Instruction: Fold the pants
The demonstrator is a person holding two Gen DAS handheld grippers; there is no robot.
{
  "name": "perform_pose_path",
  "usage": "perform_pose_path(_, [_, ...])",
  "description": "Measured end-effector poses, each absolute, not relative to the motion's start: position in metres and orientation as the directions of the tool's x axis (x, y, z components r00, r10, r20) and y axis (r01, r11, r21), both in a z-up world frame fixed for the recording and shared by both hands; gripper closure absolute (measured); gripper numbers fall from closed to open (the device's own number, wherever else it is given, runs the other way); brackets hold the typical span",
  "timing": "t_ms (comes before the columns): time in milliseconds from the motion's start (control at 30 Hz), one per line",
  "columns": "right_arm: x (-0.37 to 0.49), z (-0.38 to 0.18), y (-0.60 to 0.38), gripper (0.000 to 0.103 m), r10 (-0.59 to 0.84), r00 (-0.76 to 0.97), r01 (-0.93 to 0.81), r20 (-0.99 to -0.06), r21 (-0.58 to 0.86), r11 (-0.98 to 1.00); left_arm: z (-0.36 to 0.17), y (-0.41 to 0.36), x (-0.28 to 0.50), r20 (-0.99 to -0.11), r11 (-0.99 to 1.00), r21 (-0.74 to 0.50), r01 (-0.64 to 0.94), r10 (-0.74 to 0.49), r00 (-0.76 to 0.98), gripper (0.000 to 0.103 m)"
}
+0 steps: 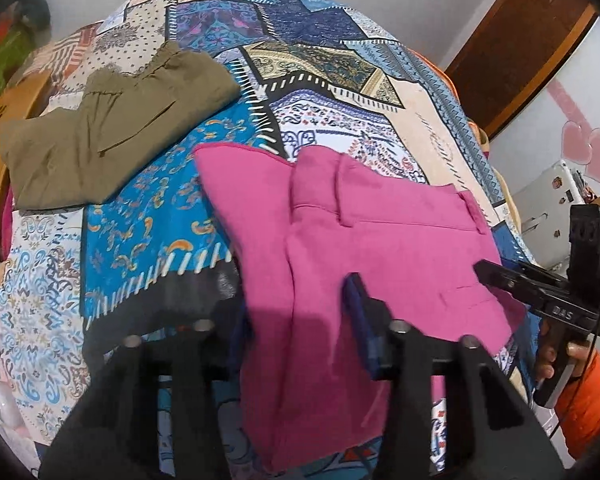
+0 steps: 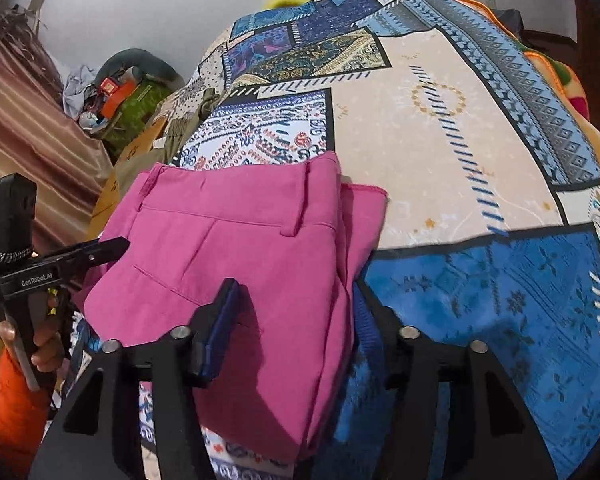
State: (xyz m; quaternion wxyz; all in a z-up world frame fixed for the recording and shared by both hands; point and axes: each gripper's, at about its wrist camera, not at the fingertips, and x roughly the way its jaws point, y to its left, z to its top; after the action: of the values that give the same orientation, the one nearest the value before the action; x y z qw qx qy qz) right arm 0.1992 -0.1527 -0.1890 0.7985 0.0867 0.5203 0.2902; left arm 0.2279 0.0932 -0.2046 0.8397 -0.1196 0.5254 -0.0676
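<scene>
Left wrist view is showing soft, floppy pink pants (image 1: 340,248) lying folded on the patterned bedspread (image 1: 140,220). Both grippers, left gripper (image 1: 296,320) and right gripper (image 2: 292,316), are hanging wide apart, gripping nothing; pinching a folded edge looks best.

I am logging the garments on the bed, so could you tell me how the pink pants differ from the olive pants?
The pink pants lie near the cameras, between the fingers of the left gripper and the right gripper; the olive pants lie farther back, with neither gripper near them. The pink waistband is flat with belt loops; the olive one looks gathered. Both lie folded on the patterned bedspread.
</scene>
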Motion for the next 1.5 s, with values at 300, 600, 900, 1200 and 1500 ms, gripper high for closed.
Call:
perform_pose_path(300, [0.207, -0.170, -0.148, 0.093, 0.527, 0.354, -0.387, -0.773, 0.392, 0.835, -0.184, 0.090, 0.229, -0.857, 0.974, -0.227, -0.017, -0.192, 0.478, 0.090])
perform_pose_path(600, [0.207, -0.119, -0.122, 0.094, 0.538, 0.424, -0.496, -0.728, 0.310, 0.811, -0.138, 0.106, 0.213, -0.797, 0.993, -0.113, -0.041, -0.066, 0.600, 0.091])
perform_pose_path(900, [0.225, -0.084, -0.059, 0.094, 0.574, 0.453, -0.586, -0.683, 0.257, 0.768, -0.107, 0.172, 0.213, -0.750, 0.985, -0.107, -0.135, 0.009, 0.661, 0.091])
perform_pose_path(1200, [0.262, -0.102, 0.031, 0.094, 0.602, 0.391, -0.642, -0.696, 0.263, 0.720, -0.125, 0.255, 0.236, -0.776, 0.960, -0.100, -0.260, 0.089, 0.625, 0.091])
perform_pose_path(1500, [0.304, -0.132, 0.107, 0.094, 0.582, 0.370, -0.664, -0.724, 0.232, 0.710, -0.154, 0.315, 0.280, -0.783, 0.949, -0.072, -0.307, 0.137, 0.606, 0.091])
